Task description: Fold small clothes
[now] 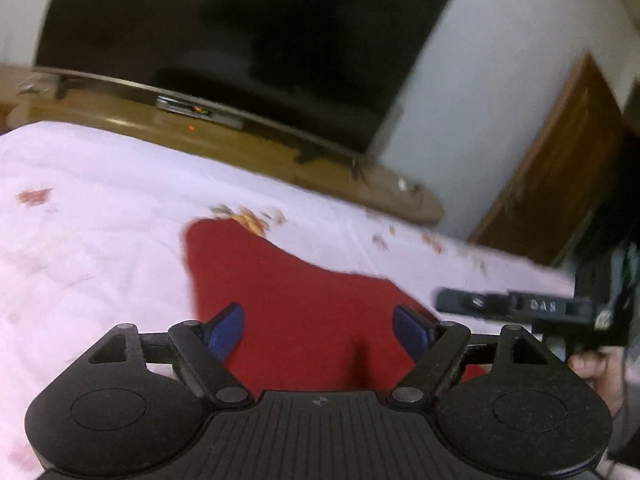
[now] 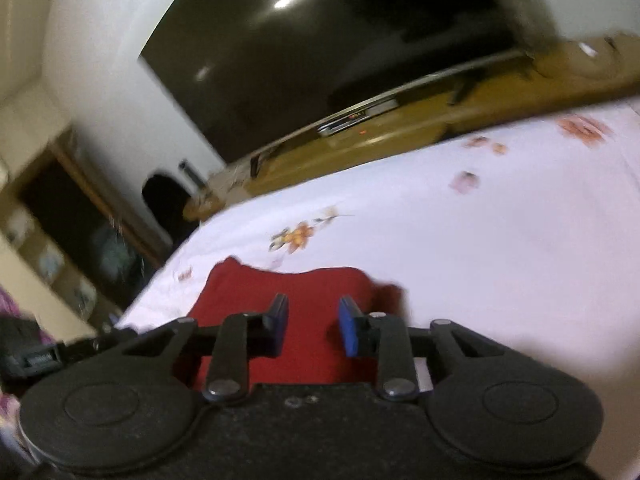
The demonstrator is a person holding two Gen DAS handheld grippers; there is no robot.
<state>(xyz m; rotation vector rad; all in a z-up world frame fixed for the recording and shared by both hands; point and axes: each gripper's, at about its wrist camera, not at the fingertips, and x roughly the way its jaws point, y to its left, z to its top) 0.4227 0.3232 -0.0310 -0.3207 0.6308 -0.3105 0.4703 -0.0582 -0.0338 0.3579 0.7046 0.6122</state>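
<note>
A small red garment (image 1: 296,304) lies flat on the white flowered bedsheet (image 1: 88,216). My left gripper (image 1: 320,330) hovers over its near part with the blue pads wide apart and nothing between them. In the right wrist view the same red garment (image 2: 304,292) lies under my right gripper (image 2: 313,324), whose blue pads stand a short way apart and hold nothing. The right gripper's black body (image 1: 516,306) shows at the right edge of the left wrist view. Both views are blurred.
A large dark TV (image 1: 240,44) stands on a low wooden bench (image 1: 248,148) beyond the bed's far edge. A wooden door (image 1: 560,168) is at the right. The bedsheet (image 2: 500,248) spreads to the right of the garment. Shelves (image 2: 52,256) stand at the left.
</note>
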